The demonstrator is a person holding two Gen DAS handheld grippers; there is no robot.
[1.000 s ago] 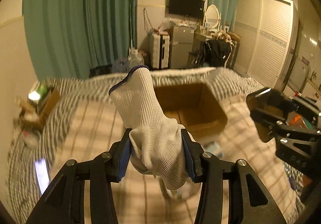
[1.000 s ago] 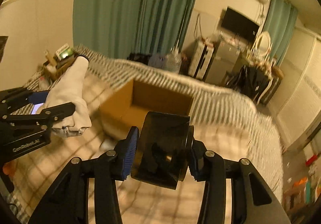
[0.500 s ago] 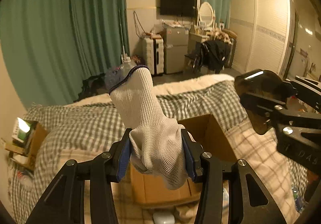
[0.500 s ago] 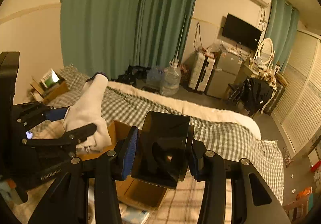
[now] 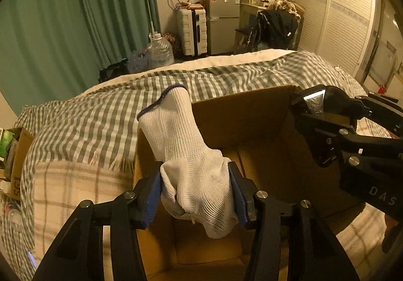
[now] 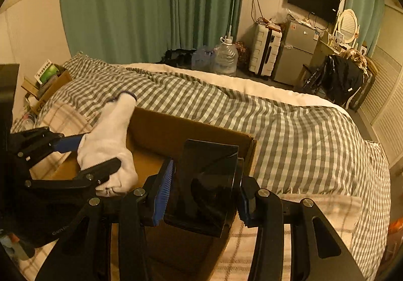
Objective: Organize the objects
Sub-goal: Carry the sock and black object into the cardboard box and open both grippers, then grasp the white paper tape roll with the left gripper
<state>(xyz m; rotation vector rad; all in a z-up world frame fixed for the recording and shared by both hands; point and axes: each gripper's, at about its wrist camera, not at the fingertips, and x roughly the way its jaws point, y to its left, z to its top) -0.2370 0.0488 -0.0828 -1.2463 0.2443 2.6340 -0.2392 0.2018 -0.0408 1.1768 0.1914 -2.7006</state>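
My left gripper [image 5: 196, 192] is shut on a white knit glove [image 5: 186, 155], cuff pointing up, held over the left part of an open cardboard box [image 5: 241, 114] on the bed. My right gripper [image 6: 204, 192] is shut on a glossy black box [image 6: 209, 180], held over the right part of the same cardboard box [image 6: 176, 135]. The left gripper with the glove [image 6: 110, 140] shows at the left of the right wrist view. The right gripper with the black box [image 5: 317, 107] shows at the right of the left wrist view.
The box sits on a bed with a grey checked duvet [image 6: 289, 125] and a beige plaid blanket [image 5: 75, 187]. A small carton of items [image 6: 45, 79] stands at the bed's left. Suitcase, fridge and water bottle [image 6: 225, 57] stand by the far wall.
Both grippers have moved forward and down toward the cardboard box, which now lies directly beneath them. Both still hold their objects.
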